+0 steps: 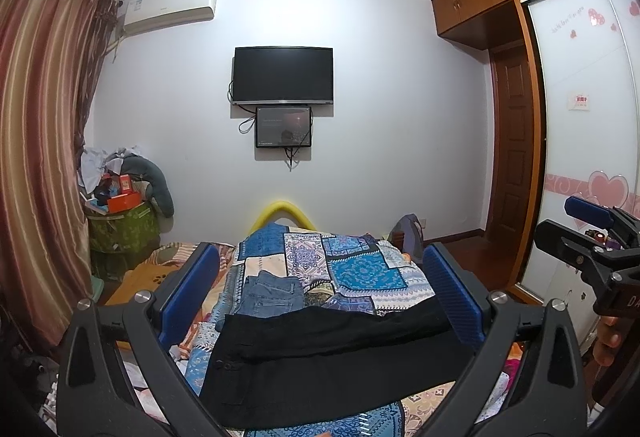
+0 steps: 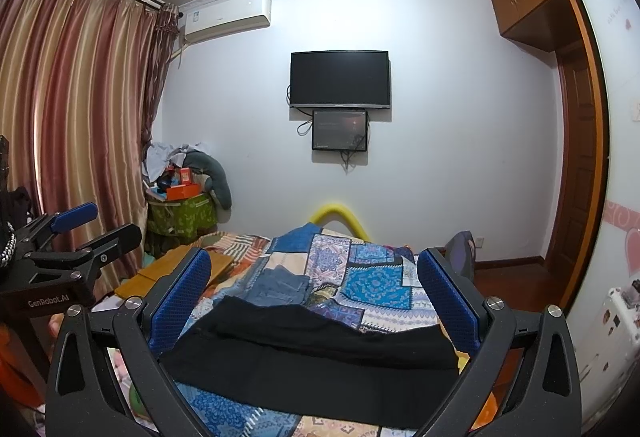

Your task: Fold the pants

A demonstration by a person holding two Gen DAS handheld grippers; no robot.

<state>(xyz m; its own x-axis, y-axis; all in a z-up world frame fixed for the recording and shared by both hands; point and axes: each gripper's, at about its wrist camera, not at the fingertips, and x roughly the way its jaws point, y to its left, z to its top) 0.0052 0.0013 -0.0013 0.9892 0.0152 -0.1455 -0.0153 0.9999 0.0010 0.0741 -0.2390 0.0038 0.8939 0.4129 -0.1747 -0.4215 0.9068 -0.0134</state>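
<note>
The black pants (image 1: 332, 349) lie flat on the near part of the bed, on top of a patchwork quilt (image 1: 360, 269) with blue and white patterns. They look already folded, with one dark layer over another, and they stretch from left to right across the bed. Just beyond them, on the far left side, a pair of blue jeans (image 1: 272, 295) lies folded on the same quilt.

The left gripper (image 1: 320, 293) hangs above the near edge of the pants with its jaws wide apart and nothing between them. The right gripper (image 2: 314, 297) is held the same way, jaws spread wide and holding nothing, a little to the right of the other one. Neither one touches the cloth.

On the far wall a dark television (image 1: 283, 75) is mounted, with a smaller screen (image 1: 284, 127) just under it. Striped curtains (image 2: 76, 109) hang on the left.
</note>
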